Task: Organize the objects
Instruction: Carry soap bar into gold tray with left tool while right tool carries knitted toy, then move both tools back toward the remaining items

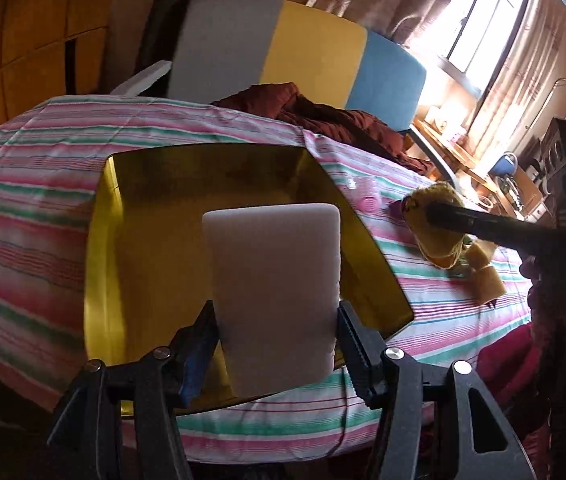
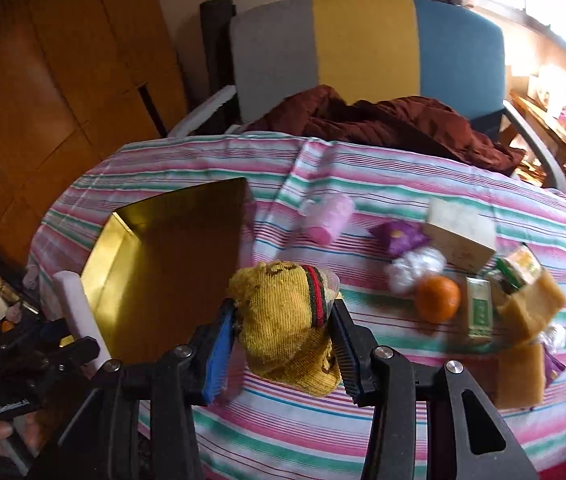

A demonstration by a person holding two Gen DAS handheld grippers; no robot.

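My left gripper (image 1: 277, 320) is shut on a white foam block (image 1: 275, 280), held upright over the open gold box (image 1: 143, 220) on the striped tablecloth. The same block (image 2: 79, 312) and left gripper show at the left edge of the right wrist view, beside the gold box (image 2: 171, 264). My right gripper (image 2: 283, 320) is shut on a yellow knitted sock (image 2: 283, 312) with a red and green band, lifted above the cloth to the right of the box. In the left wrist view that sock (image 1: 439, 228) hangs from a dark finger of the right gripper.
On the striped cloth (image 2: 363, 184) lie a pink roll (image 2: 329, 216), a purple packet (image 2: 397, 238), a beige box (image 2: 461, 236), an orange (image 2: 437, 298), a green carton (image 2: 479, 312) and tan sponges (image 2: 531, 308). A maroon jacket (image 2: 383, 124) lies at the far edge, before a grey, yellow and blue chair (image 2: 363, 40).
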